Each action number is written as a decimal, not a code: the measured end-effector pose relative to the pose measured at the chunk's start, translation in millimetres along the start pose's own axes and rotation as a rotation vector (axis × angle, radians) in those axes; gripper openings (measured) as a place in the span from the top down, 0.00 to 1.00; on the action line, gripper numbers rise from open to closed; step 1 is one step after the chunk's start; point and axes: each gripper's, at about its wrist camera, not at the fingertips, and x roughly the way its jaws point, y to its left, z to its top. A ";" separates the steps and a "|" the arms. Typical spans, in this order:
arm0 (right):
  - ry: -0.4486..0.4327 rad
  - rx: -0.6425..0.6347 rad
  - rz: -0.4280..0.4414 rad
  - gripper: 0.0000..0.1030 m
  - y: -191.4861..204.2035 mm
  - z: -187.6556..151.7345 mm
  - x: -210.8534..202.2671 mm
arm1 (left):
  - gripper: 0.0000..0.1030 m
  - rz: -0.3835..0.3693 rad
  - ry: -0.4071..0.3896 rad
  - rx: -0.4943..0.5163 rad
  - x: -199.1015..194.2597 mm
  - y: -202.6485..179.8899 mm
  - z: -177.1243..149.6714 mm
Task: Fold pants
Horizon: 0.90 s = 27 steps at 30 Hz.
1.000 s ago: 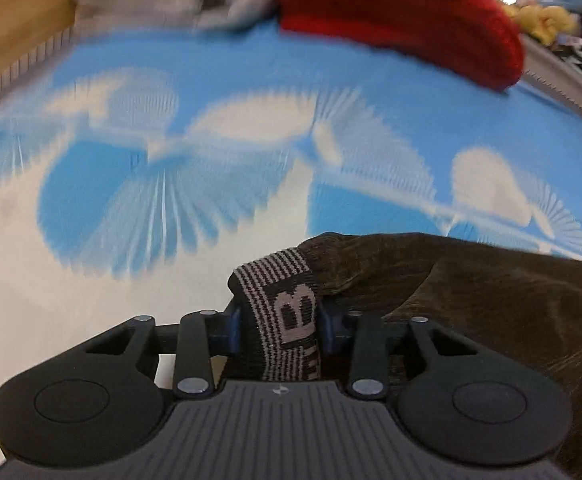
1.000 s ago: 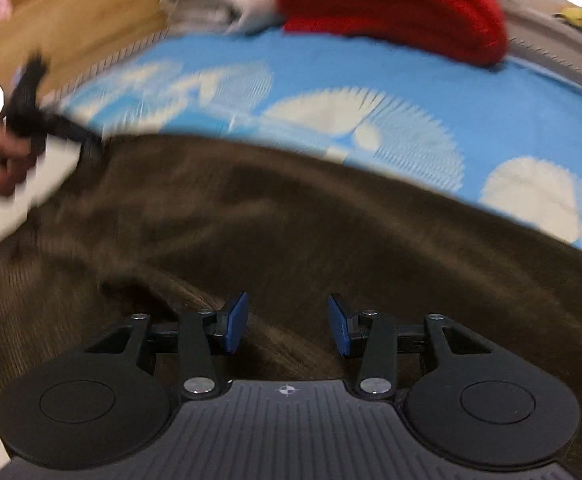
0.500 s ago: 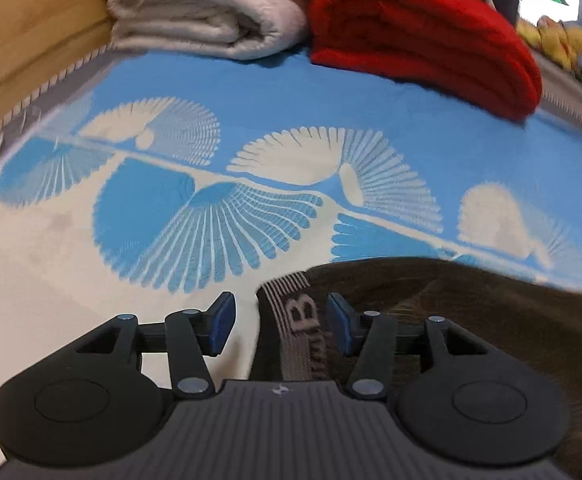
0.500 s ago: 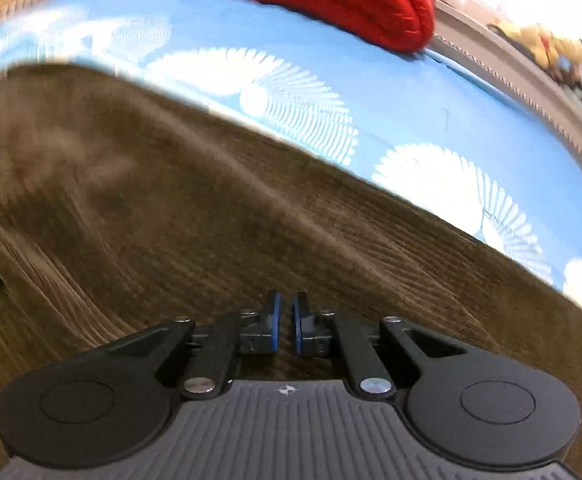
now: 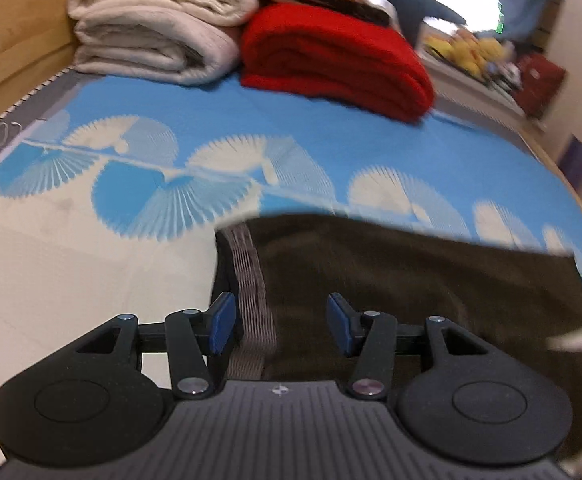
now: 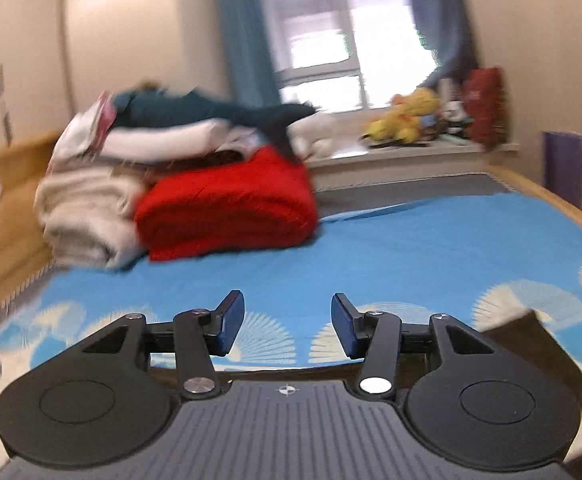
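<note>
Behind pants [image 5: 411, 280], red blanket [image 5: 331, 60].

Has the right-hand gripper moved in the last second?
Yes. The right gripper has tipped up off the brown pants; the red blanket now sits mid-view, and its jaws are open.

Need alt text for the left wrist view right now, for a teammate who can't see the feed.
The open left claw hangs over brown corduroy pants lying on a blue-and-white fan-patterned bedspread, the striped waistband between its blue pads but not gripped. A folded red blanket and folded cream blankets sit at the far end of the bed.
</note>
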 end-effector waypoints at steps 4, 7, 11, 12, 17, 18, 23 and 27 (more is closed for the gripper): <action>-0.002 0.049 -0.071 0.51 -31.2 -25.6 -46.7 | 0.48 -0.018 0.069 0.008 3.6 13.1 -44.4; 0.063 0.056 -0.151 0.51 -53.1 -61.1 -62.9 | 0.54 -0.021 0.152 -0.023 16.8 31.2 -68.1; 0.110 0.115 -0.239 0.51 -65.6 -69.2 -62.6 | 0.54 -0.025 0.224 -0.066 35.3 52.0 -77.8; 0.118 0.123 -0.246 0.51 -70.2 -70.7 -62.0 | 0.54 -0.023 0.248 -0.074 40.4 55.7 -80.7; 0.198 0.122 -0.254 0.51 -81.3 -76.7 -44.8 | 0.45 0.065 0.314 -0.049 62.5 63.7 -89.4; 0.201 0.098 -0.258 0.51 -80.0 -77.7 -44.7 | 0.42 0.079 0.325 -0.047 65.8 65.0 -91.5; 0.211 -0.009 -0.230 0.51 -67.4 -75.9 -42.1 | 0.33 0.098 0.362 0.014 79.4 61.9 -98.9; 0.231 -0.076 -0.225 0.51 -56.9 -78.0 -36.1 | 0.51 0.060 0.392 0.054 83.3 56.8 -104.2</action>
